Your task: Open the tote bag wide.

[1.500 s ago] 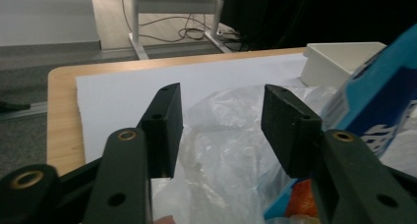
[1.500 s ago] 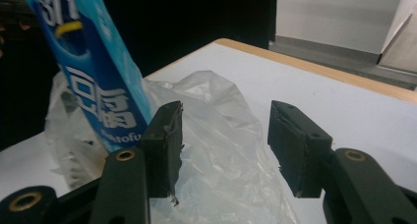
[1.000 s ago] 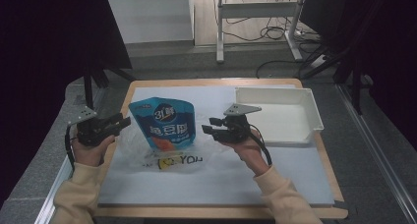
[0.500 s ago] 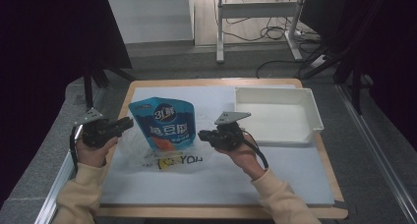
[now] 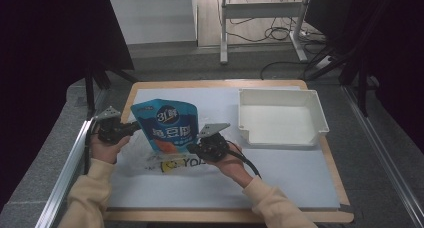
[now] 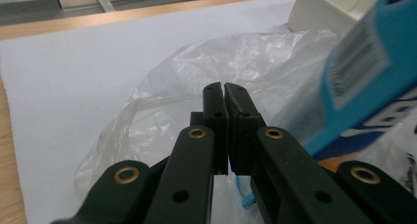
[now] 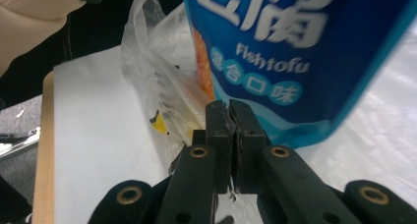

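Blue pouch [image 5: 169, 126] upright, long axis vertical, top tilted away.

In the right gripper view the blue pouch [image 7: 295, 52] runs off the top edge, its large white letters cut and blurred. In the left gripper view the same pouch [image 6: 364, 81] leaves the right edge, its barcode smeared. In the high view the clear plastic bag [image 5: 150, 160] lies partly hidden behind the pouch, its yellow print half readable.
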A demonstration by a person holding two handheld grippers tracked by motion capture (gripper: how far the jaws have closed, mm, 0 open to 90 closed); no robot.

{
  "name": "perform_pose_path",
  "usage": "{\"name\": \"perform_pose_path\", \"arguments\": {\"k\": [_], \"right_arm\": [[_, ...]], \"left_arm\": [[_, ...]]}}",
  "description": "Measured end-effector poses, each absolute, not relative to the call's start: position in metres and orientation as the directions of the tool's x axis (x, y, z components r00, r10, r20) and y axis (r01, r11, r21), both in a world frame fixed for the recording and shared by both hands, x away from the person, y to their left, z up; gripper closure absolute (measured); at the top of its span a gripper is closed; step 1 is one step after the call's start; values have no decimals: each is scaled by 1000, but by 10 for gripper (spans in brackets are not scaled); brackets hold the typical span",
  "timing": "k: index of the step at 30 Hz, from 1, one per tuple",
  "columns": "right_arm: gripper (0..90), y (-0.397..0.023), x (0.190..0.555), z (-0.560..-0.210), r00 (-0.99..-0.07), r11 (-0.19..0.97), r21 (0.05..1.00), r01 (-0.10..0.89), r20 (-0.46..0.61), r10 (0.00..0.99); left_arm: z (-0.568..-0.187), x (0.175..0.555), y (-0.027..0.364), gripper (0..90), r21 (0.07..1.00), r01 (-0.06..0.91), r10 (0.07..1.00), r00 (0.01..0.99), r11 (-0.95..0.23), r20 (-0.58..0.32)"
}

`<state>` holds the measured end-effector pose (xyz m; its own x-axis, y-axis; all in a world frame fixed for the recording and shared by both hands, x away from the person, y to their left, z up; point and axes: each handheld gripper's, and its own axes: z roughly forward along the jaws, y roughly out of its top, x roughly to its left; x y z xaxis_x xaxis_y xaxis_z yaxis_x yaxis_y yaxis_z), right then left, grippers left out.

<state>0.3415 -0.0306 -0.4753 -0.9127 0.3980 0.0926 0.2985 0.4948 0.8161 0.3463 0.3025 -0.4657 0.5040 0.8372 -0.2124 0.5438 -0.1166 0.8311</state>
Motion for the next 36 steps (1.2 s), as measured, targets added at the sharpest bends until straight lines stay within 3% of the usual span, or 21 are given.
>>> {"name": "perform_pose_path", "arguments": {"k": [18, 27, 36], "right_arm": [[886, -15, 354, -520, -914, 577, 746, 332, 105, 391], [889, -16, 340, -539, -945, 638, 711, 296, 121, 303], [889, -19, 327, -534, -954, 625, 728, 281, 142, 264]], "left_arm": [[-523, 399, 286, 895, 723, 648, 824, 529, -238, -203], [-537, 411, 281, 896, 694, 670, 822, 532, -264, -202], [-538, 412, 282, 897, 698, 667, 823, 531, -259, -203]]}}
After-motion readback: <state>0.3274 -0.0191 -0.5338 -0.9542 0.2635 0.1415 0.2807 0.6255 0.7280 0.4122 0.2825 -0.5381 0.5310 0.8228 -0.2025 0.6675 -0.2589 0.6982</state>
